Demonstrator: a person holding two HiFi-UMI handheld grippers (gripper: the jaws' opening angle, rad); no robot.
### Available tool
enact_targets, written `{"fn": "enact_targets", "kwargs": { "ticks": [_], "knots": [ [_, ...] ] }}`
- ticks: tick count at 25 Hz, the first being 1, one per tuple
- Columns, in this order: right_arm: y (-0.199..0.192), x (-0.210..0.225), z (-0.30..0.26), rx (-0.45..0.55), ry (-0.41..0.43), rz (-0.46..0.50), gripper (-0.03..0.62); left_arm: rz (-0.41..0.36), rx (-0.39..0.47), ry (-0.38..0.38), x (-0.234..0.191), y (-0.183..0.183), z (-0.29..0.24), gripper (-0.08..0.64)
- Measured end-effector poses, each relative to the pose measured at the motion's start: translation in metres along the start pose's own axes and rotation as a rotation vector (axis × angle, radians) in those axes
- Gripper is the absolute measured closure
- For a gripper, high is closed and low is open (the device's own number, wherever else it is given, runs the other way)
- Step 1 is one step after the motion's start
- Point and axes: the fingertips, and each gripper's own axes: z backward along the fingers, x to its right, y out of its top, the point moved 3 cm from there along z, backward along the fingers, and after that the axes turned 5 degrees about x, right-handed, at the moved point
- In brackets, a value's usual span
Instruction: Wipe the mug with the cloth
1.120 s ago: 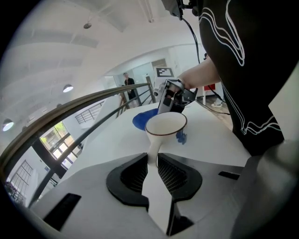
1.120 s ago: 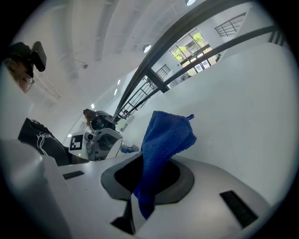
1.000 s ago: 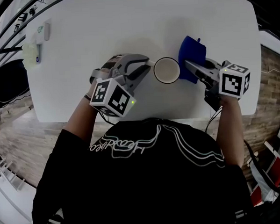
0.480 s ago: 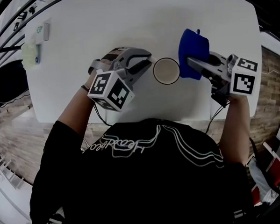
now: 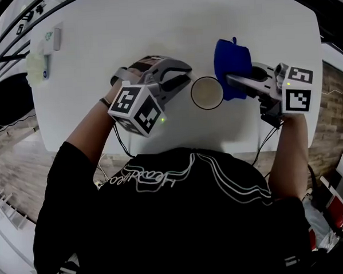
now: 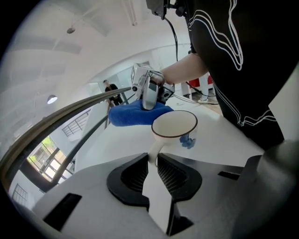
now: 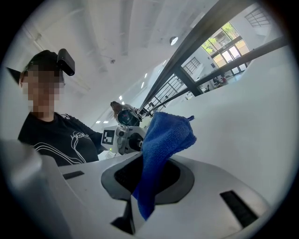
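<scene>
The mug (image 5: 207, 93) is sitting upright with its open mouth facing up, out in front of the person's chest. Whether it is resting on the white table (image 5: 154, 25) or raised slightly off it, I cannot tell. Its handle (image 6: 153, 158) is pointing toward the left gripper (image 6: 156, 161), whose jaws are clamping shut on it and steadying the cup from its left side. The blue cloth (image 5: 231, 67) is bunching against the mug's right and far side. It looks to be touching the wall just under the rim, though the contact itself is not clear from above. The right gripper (image 7: 149, 172) is pinching the cloth tightly between its closed jaws, and most of the fabric is billowing out past the tips toward the mug.

So the mug is lying directly between the two grippers. The left one is holding and the right one is nearer the wall to be wiped, so the stroke will probably have to run around that right-hand curve.

Compared with half a second ago, the cloth has come down and in toward the mug, closing the gap that was showing beside the rim. The mug itself has shifted slightly toward the person and to the right (the left gripper moving with it). Well off to the mug's left, two small pale items (image 5: 44, 51) are lying near the table's edge.
</scene>
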Motion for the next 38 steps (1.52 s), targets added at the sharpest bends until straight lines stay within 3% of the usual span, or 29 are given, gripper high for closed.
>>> {"fn": "enact_targets", "kwargs": {
  "ticks": [10, 22, 25, 28, 33, 35, 38],
  "knots": [
    [-0.007, 0.009, -0.012, -0.089, 0.023, 0.023, 0.541, -0.021, -0.005, -0.004, 0.001, 0.009, -0.003, 0.489],
    [-0.029, 0.037, -0.033, -0.225, -0.092, -0.054, 0.541, 0.016, 0.005, 0.017, -0.004, 0.013, -0.006, 0.489],
    [-0.03, 0.041, -0.028, -0.207, -0.119, -0.06, 0.541, 0.074, 0.015, 0.023, -0.007, 0.012, -0.007, 0.485],
    [-0.022, 0.037, -0.02, -0.128, -0.171, -0.024, 0.541, 0.153, 0.03, 0.053, -0.006, 0.006, 0.002, 0.466],
    [-0.006, 0.01, -0.015, -0.015, -0.296, 0.136, 0.541, 0.333, 0.048, 0.148, 0.004, -0.016, 0.04, 0.462],
    [-0.001, -0.018, 0.003, 0.046, -0.343, 0.215, 0.541, 0.398, 0.08, 0.212, 0.015, 0.0, 0.058, 0.462],
    [-0.007, -0.077, 0.049, 0.128, -0.391, 0.358, 0.541, 0.471, 0.155, 0.346, 0.042, 0.055, 0.078, 0.462]
  ]
}}
